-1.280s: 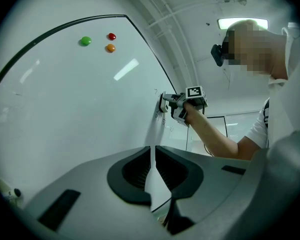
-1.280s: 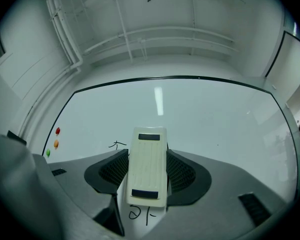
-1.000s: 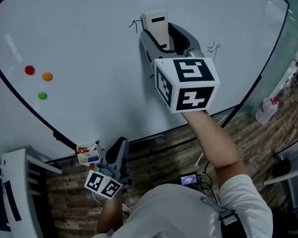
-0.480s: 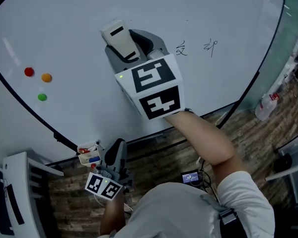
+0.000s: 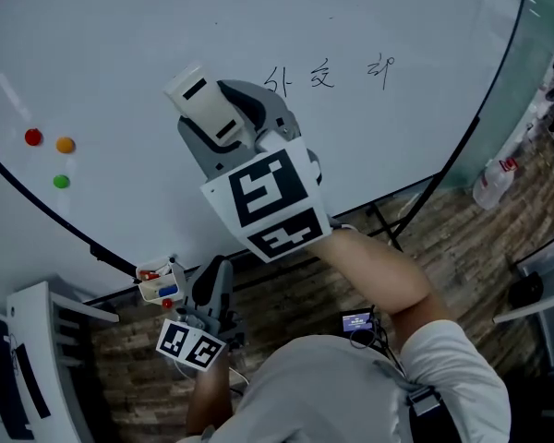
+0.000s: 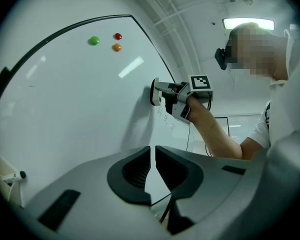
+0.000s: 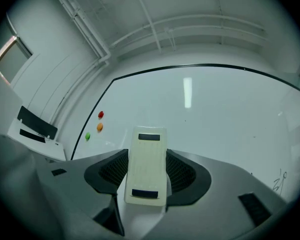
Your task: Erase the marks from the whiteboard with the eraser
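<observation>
Your right gripper (image 5: 223, 125) is pinching the eraser (image 7: 146, 159), which looks flat against the whiteboard (image 5: 120, 44) mid-board, left of the three marks (image 5: 323, 74) near the top edge. The left gripper (image 6: 153, 164) hangs below the bottom edge, jaws pressed together and empty. Sweep too low or tilted and you'll probably miss strokes or smear them.

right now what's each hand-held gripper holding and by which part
The right hand-held gripper clamps the eraser by its two long sides, around mid-length. The left hand-held gripper holds nothing.
</observation>
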The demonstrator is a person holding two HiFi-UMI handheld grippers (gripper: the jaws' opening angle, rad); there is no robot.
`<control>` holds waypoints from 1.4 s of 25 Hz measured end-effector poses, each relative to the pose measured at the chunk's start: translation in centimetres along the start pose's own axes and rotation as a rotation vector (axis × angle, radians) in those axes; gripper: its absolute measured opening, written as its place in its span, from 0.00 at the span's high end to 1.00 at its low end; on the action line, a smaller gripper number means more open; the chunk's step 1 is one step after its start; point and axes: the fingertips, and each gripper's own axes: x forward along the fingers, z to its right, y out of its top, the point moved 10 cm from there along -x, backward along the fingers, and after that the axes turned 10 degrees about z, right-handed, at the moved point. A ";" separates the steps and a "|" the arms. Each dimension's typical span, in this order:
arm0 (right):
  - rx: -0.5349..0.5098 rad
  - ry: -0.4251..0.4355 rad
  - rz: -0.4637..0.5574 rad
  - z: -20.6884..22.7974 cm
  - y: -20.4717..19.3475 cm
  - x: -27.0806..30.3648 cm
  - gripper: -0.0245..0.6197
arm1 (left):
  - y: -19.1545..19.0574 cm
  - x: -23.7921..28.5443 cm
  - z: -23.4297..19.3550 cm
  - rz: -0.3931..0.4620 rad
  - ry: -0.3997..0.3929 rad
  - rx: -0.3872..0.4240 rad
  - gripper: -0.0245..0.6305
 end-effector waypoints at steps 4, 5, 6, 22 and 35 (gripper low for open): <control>-0.027 -0.030 -0.031 1.4 -1.9 -0.3 0.57 | -0.7 0.8 1.5 -0.010 0.003 0.007 0.91; -0.037 -0.034 -0.032 1.7 -2.2 -0.4 0.57 | -0.9 1.1 1.9 -0.016 0.001 0.011 0.91; -0.041 -0.036 -0.029 2.0 -2.3 -0.5 0.57 | -1.1 1.4 2.3 -0.021 0.000 0.015 0.91; -0.036 -0.109 -0.027 10.6 -4.6 -5.6 0.57 | -5.2 6.7 6.2 -0.066 -0.011 -0.004 0.91; -0.025 -0.202 -0.029 17.2 -5.7 -9.5 0.57 | -6.8 8.6 7.9 -0.096 -0.010 0.009 0.91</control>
